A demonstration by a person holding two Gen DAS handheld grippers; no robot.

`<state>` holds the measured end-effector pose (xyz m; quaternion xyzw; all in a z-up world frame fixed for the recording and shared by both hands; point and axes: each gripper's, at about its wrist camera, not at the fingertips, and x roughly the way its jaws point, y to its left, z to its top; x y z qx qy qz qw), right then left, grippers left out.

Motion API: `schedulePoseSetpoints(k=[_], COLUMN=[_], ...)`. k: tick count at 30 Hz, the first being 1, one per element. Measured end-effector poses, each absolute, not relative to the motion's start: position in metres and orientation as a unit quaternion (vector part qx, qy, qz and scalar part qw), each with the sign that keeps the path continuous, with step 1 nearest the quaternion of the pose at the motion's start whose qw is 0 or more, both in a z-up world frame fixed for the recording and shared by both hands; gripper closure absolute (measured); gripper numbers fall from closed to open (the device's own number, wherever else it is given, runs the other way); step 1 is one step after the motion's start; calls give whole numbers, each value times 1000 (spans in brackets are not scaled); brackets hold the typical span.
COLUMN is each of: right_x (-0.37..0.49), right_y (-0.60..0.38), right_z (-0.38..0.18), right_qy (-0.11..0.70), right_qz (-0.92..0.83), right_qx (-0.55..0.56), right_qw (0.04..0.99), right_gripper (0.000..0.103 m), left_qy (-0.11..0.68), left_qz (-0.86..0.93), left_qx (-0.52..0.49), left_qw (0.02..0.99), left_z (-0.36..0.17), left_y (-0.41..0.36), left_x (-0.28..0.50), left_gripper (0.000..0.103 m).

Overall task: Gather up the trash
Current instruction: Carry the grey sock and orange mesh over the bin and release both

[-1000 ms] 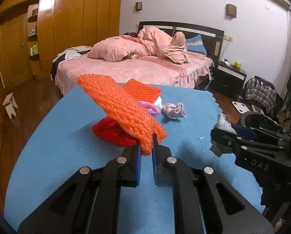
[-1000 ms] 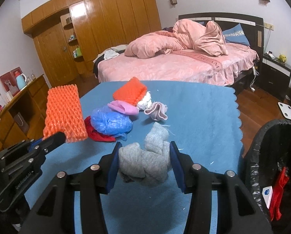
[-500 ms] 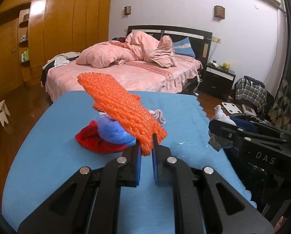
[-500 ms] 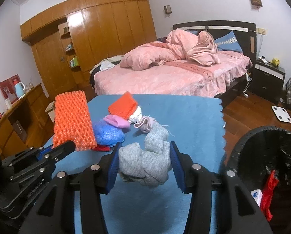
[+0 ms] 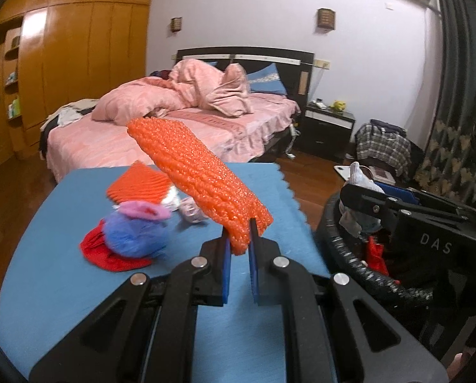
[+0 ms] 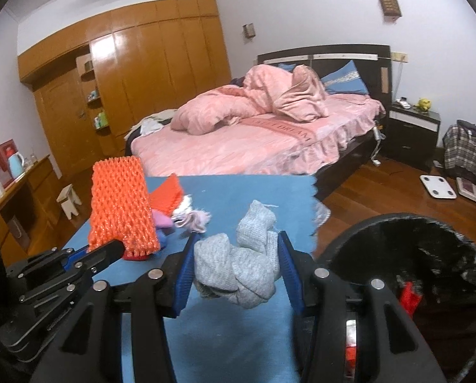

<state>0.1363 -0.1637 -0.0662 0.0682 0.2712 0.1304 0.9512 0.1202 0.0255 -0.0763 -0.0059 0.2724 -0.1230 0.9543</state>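
right gripper (image 6: 236, 268): jaws clamp grey sock (image 6: 238, 271), just left of bin (image 6: 407, 233) rim | left gripper (image 5: 238, 249): jaws pinch only the lower edge of orange net (image 5: 199, 178), above table (image 5: 46, 274) | risk: thin pinch may slip; early release drops sock beside bin | far: trash pile (image 5: 132, 233) remains on table

One marking is legible: the letters "DAS", in pale capitals on the black body of the right gripper (image 5: 362, 194), seen from the left wrist view. The left gripper (image 6: 105, 249) carries raised lettering on its black side (too dark and small to make out). The pink bedspread (image 6: 269, 134) bears a band of pale woven capitals; these are blurred and cannot be read. No numbers or signs are readable elsewhere.
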Motion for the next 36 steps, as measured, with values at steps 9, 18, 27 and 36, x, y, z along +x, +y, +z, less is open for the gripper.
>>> schedulePoseSetpoints(k=[9,18,27,36], right_x=[128,113,100,90], right_y=[-221,-284,-336,-365], right_z=[-62,-62,-68,-79], right_qy=[263,256,256,266], right_qz=[77,14,-39,-74], right_qx=[76,88,103,111], right_qw=[959,962,960,955], right_gripper=[55,55,54,43], left_qy=[258,255,270,288], left_qz=[-183,-248,-304,-334], left_qx=[11,28,38,38], left_qw=[949,934,913,896], left_z=[-67,-69,-84,-100], left_y=[-28,-89,-142,-171], left_x=[121,125,134,146], left_gripper=[94,94,94,80])
